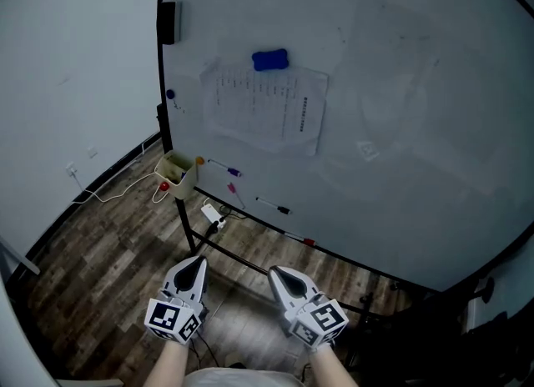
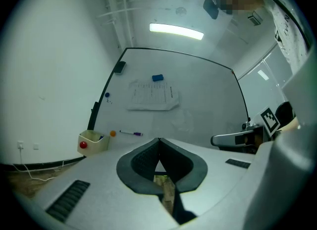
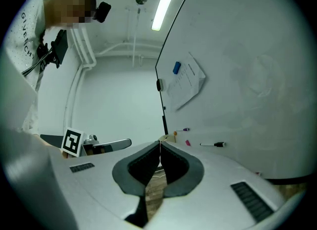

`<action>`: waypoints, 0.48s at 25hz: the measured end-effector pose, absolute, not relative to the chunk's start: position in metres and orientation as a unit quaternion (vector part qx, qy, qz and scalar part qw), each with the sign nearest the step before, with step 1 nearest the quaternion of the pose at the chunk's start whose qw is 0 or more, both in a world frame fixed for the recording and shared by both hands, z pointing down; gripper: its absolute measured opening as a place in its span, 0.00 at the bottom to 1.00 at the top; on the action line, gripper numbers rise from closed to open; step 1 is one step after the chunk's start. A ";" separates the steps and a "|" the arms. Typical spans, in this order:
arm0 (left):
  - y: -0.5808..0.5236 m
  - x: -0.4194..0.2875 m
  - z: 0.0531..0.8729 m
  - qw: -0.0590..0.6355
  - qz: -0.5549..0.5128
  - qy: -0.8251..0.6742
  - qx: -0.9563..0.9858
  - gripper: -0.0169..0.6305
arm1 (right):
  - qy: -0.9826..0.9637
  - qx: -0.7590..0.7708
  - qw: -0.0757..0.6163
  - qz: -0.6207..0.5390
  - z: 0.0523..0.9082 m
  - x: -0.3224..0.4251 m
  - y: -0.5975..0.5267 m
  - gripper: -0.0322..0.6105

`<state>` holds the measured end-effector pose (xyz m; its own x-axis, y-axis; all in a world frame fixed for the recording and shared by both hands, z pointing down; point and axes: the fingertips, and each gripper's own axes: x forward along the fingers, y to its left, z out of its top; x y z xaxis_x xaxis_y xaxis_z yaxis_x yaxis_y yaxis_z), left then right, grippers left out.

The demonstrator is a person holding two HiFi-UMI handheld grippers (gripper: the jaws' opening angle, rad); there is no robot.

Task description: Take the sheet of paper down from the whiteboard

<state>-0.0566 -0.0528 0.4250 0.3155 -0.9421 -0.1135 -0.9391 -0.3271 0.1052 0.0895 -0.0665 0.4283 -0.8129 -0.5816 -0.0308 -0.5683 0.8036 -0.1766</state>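
A printed sheet of paper (image 1: 265,108) hangs on the whiteboard (image 1: 400,127), pinned near its top edge by a blue magnet (image 1: 269,60). The left gripper view also shows the sheet of paper (image 2: 151,95) and the blue magnet (image 2: 157,78); in the right gripper view the sheet of paper (image 3: 185,83) is at the board's upper left. My left gripper (image 1: 195,263) and right gripper (image 1: 276,273) are low in the head view, well short of the board, side by side. Both have their tips together with nothing between them.
A small cream tray (image 1: 176,173) with a red object hangs at the board's lower left, next to an orange magnet (image 1: 199,160). Markers (image 1: 225,168) lie along the board's bottom. A black eraser (image 1: 168,22) sits at the top left edge. Cables and a power strip (image 1: 214,214) lie on the wooden floor.
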 end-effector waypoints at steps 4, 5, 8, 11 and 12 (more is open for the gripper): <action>-0.066 -0.064 0.429 0.012 -0.078 -0.573 0.815 0.05 | 0.942 -0.317 0.051 -0.093 0.434 0.078 -0.083 0.08; -0.068 -0.066 0.430 0.013 -0.079 -0.572 0.816 0.05 | 0.942 -0.318 0.052 -0.097 0.436 0.075 -0.085 0.08; -0.074 -0.069 0.432 0.018 -0.080 -0.569 0.818 0.05 | 0.942 -0.317 0.049 -0.102 0.440 0.067 -0.089 0.08; -0.079 -0.067 0.432 0.017 -0.079 -0.564 0.822 0.05 | 0.942 -0.316 0.051 -0.103 0.439 0.063 -0.093 0.08; -0.081 -0.066 0.432 0.018 -0.079 -0.563 0.823 0.05 | 0.942 -0.316 0.052 -0.102 0.438 0.062 -0.095 0.08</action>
